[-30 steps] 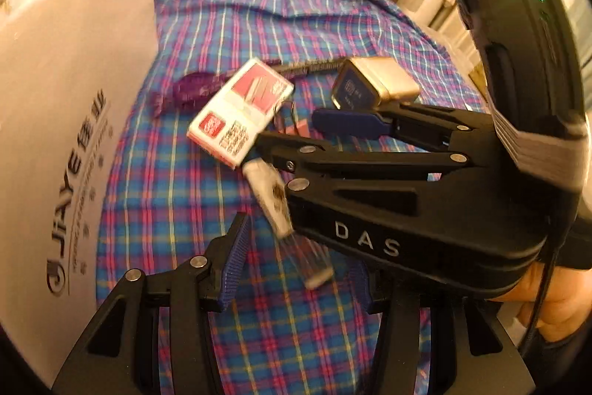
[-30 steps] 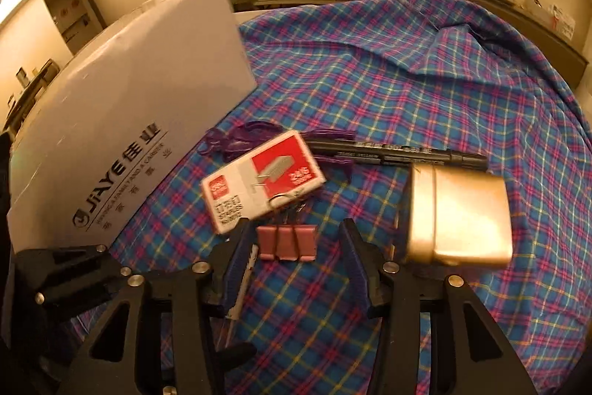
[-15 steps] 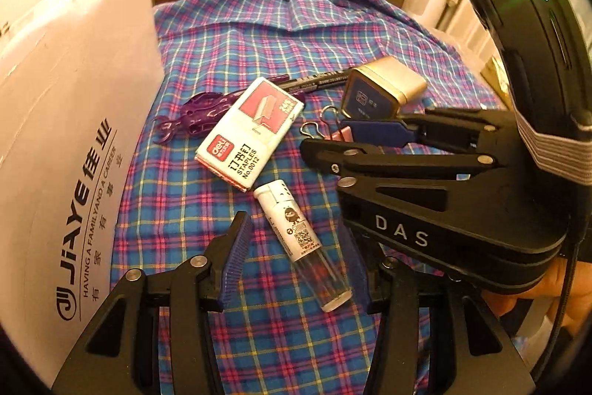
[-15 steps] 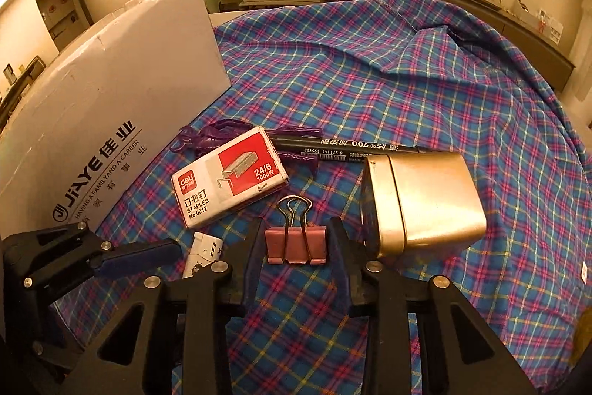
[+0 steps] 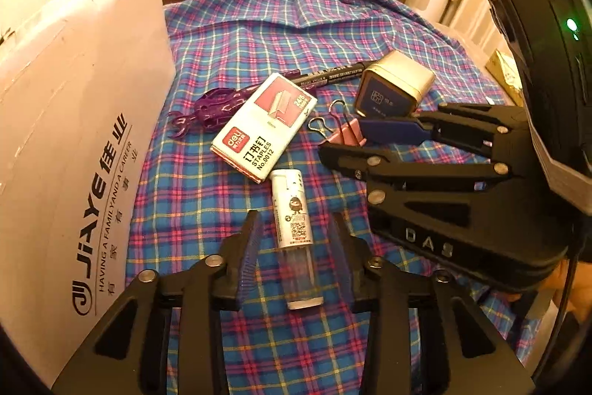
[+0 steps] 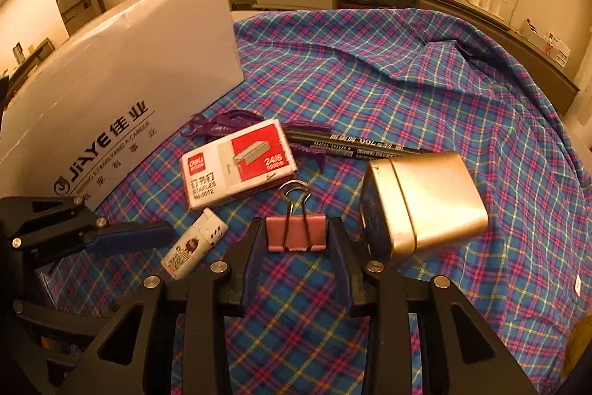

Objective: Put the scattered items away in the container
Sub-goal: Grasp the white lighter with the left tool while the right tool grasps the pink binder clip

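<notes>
At the far left stands the white cardboard box [image 5: 74, 121], printed JiAYE, its near wall upright on the blue and pink plaid cloth [image 5: 259, 36]. Just right of it lies a purple plastic clip [image 5: 214, 106], partly under the white and red box of staples [image 5: 264, 126], which rests flat and askew. Behind the staples a black marker pen [image 5: 333, 73] lies across the cloth, one end running toward the gold tin.

In front of the staples lies a white tube with a clear cap [image 5: 294, 232], lengthwise between the fingers of the left gripper [image 5: 296, 247]. Its jaws have just been closing around the tube; a sliver of cloth still shows on each side of it, so the pads stand a little apart from it and do not yet press on it.

Further right, the pink binder clip [image 6: 296, 232] sits with its wire handles pointing away from the right gripper [image 6: 296, 243]. That gripper's blue pads meet both ends of the clip's body, so the jaws are clamped on it, though the clip rests on the cloth. In the left wrist view the right gripper [image 5: 344, 143] reaches in from the right edge.

Just right of the binder clip the gold tin [image 6: 425, 202] lies on its side, its blue-labelled face turned toward the clip
</notes>
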{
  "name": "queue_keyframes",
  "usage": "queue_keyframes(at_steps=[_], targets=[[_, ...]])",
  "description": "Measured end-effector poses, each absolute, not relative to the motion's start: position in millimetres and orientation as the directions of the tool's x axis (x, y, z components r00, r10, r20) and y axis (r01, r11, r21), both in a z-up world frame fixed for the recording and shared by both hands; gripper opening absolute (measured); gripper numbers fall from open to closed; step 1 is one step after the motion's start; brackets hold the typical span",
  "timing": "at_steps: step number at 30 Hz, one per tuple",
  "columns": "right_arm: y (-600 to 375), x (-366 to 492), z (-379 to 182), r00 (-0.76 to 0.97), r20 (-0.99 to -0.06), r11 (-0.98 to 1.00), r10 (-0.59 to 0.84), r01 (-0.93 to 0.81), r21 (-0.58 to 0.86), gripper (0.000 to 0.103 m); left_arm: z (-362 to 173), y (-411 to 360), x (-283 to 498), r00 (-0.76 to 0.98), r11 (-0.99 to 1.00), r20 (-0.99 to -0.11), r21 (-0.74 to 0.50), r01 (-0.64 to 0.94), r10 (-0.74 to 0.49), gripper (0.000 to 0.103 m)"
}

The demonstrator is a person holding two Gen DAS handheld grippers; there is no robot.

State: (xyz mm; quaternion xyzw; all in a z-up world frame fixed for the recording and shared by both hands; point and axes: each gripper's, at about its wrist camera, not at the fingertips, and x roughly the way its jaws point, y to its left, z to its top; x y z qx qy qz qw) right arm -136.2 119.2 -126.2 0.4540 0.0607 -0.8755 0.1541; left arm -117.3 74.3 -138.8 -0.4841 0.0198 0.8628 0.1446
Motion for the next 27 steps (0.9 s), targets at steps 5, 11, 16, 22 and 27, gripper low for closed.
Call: queue_keyframes(at_steps=[5,11,16,22,27], targets=[[119.9,-137.2,-125.0,-0.530,-0.823,-0.948,-0.204,0.316,0.032,0.034,-138.1,65.0,-120.4,-0.471,-0.955,-0.844,-0.150,-0.255,0.258,0.020],[127.2,-131.0,-116.7,-0.536,-0.810,-0.954,-0.239,0.284,0.094,0.033,-129.2,58.5,-117.5,-0.489,-0.950,-0.824,-0.175,-0.259,0.285,0.020],[130.5,-124.2,-105.3,-0.536,-0.798,-0.950,-0.277,0.278,0.143,0.033,-116.7,56.3,-114.3,-0.508,-0.940,-0.800,-0.201,-0.274,0.320,0.020],[128.3,-112.7,-90.8,-0.550,-0.769,-0.938,-0.326,0.292,0.188,0.033,-99.1,51.6,-108.8,-0.525,-0.928,-0.772,-0.235,-0.289,0.359,0.020],[126.1,-99.5,-78.9,-0.570,-0.746,-0.934,-0.345,0.285,0.214,0.033,-87.0,47.3,-102.8,-0.537,-0.920,-0.752,-0.253,-0.299,0.381,0.020]])
